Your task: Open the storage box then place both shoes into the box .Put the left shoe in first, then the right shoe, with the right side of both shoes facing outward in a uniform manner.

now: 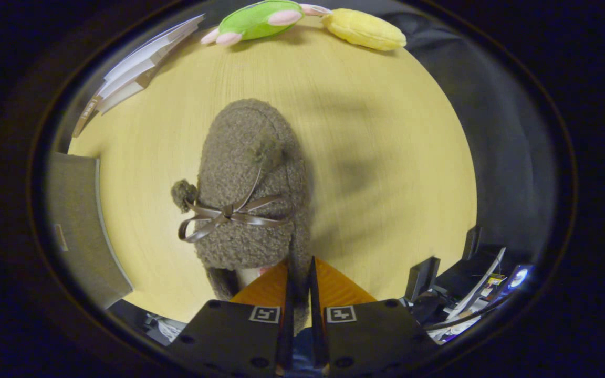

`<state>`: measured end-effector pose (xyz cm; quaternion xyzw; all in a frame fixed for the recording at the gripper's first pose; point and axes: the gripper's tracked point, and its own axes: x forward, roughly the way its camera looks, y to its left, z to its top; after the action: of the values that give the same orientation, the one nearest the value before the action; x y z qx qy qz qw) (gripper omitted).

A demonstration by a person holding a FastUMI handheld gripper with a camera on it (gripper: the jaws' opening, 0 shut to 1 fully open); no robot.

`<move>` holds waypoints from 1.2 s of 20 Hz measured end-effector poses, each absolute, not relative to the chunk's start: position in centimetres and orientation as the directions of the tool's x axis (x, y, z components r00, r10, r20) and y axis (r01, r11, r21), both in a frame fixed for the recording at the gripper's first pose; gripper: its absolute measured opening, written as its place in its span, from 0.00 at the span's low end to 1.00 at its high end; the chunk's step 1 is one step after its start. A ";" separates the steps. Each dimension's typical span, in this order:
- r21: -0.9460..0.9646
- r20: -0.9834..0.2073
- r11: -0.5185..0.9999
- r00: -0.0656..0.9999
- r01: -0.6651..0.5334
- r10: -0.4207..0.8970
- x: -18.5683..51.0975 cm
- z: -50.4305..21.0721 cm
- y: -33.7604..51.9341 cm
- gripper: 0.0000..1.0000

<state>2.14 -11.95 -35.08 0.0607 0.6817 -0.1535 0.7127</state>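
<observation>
A brown slipper (250,189) of curly, fleecy fabric hangs just ahead of the fingers (299,273), its rounded toe pointing away from them. A glossy brown ribbon bow (229,215) crosses its upper, with two small fuzzy pompoms, one at the side and one on top. The orange fingers, ribbed on their outer faces, stand nearly together and are clamped on the thin edge of the slipper's heel collar, which runs down between them. Below lies the round, pale wood-grain counter (386,157), smooth and blurred. Beyond the slipper, at the counter's far edge, rest a green plush toy (258,20) with pink tips and a yellow plush toy (365,30). A stack of white sheets (139,68) lies off to the left, and a grey flat panel (79,226) sits beside the counter.
</observation>
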 end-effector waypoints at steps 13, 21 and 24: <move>-0.152 -0.981 0.941 0.074 0.303 -0.182 1.9 -34.6 -11.9 0.04; -0.211 -0.963 0.910 0.086 0.357 -0.256 0.9 -31.9 -10.7 0.04; -0.223 -0.959 0.908 0.087 0.355 -0.270 0.6 -30.6 -9.6 0.03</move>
<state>0.63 -9.57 -30.58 0.0332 0.6415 -0.2121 0.7365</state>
